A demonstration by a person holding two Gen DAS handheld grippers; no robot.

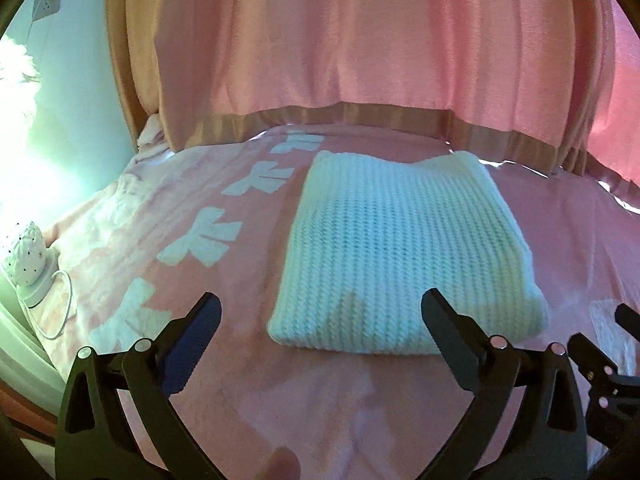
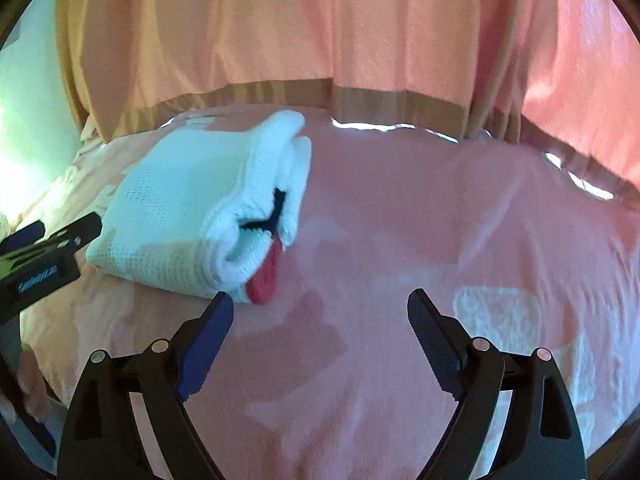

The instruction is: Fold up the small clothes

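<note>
A small white knitted garment (image 1: 404, 252) lies folded in a neat rectangle on the pink bed cover (image 1: 320, 400). In the right wrist view the same garment (image 2: 180, 208) shows its folded edge with a black stitched mark and a red tongue-like flap (image 2: 266, 278). My left gripper (image 1: 320, 312) is open and empty, just in front of the garment's near edge. My right gripper (image 2: 320, 312) is open and empty, to the right of the garment, its left fingertip close to the red flap. The left gripper also shows at the left edge of the right wrist view (image 2: 44, 244).
Pink curtains (image 1: 360, 40) with a tan hem hang behind the bed. A white spotted object with a cord (image 1: 28, 256) sits at the bed's left edge. White bow patterns (image 1: 208, 240) mark the cover. The right gripper shows at the right edge of the left wrist view (image 1: 604, 364).
</note>
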